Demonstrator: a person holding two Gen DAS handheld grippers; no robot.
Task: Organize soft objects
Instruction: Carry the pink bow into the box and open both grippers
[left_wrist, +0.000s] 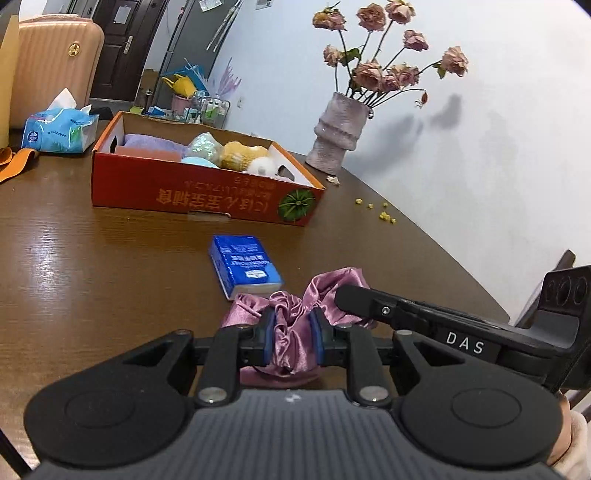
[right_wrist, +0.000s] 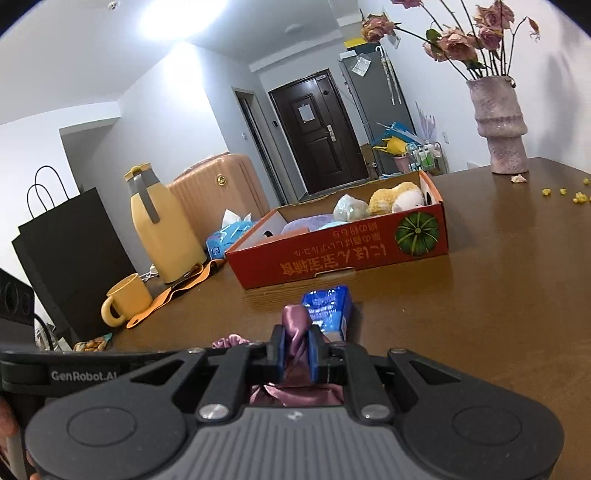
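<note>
A pink satin scrunchie (left_wrist: 291, 314) lies on the brown table (left_wrist: 92, 266) close in front of me. My left gripper (left_wrist: 292, 321) is shut on its middle. My right gripper (right_wrist: 296, 341) is shut on another fold of the same scrunchie (right_wrist: 295, 325); its finger shows in the left wrist view (left_wrist: 354, 295) at the scrunchie's right side. A blue tissue pack (left_wrist: 243, 266) lies just beyond the scrunchie. An orange cardboard box (left_wrist: 199, 195) farther back holds a purple towel (left_wrist: 151, 142), a yellow plush (left_wrist: 242, 155) and other soft items.
A pink vase of dried roses (left_wrist: 338, 136) stands at the back right, with petals and yellow crumbs (left_wrist: 384, 214) nearby. A blue tissue box (left_wrist: 59, 129) sits left of the box. A yellow mug (right_wrist: 127, 299), yellow thermos (right_wrist: 162, 229) and black bag (right_wrist: 70, 258) stand at the left edge.
</note>
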